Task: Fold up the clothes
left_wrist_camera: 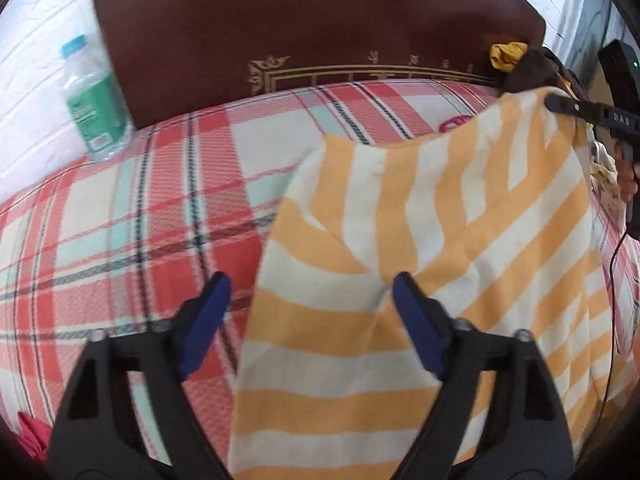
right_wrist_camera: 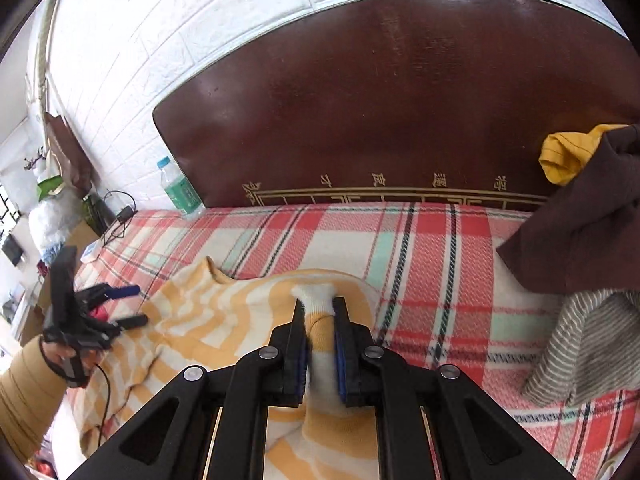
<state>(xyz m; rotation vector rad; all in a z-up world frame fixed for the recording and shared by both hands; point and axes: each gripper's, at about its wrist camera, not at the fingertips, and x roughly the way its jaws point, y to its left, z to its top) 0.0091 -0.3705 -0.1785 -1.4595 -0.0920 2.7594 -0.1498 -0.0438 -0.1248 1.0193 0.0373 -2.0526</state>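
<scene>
While it lies spread over the red, white and mint plaid bed cover [right_wrist_camera: 436, 240], the soft knitted garment with orange and cream stripes [left_wrist_camera: 400, 280] shows one flat panel with bands running crosswise low down and slanting higher up, its far edge lifted into a loose ridge. From the right wrist view, the right gripper [right_wrist_camera: 320, 312] is clamped narrow on a bunched fold of that garment, a cream tuft poking out past the fingertips toward 12 o'clock (the cloth fills the whole gap between the blue pads). From the left wrist view, the left gripper [left_wrist_camera: 310, 300] stands with its jaws apart and nothing pressed between them; the garment's left edge falls within the gap, covering the 3 o'clock side, while bare plaid shows at 9 o'clock. At 10 o'clock a clear plastic bottle with a green label [left_wrist_camera: 94, 100] stands beside the dark brown wooden headboard [left_wrist_camera: 320, 20].
</scene>
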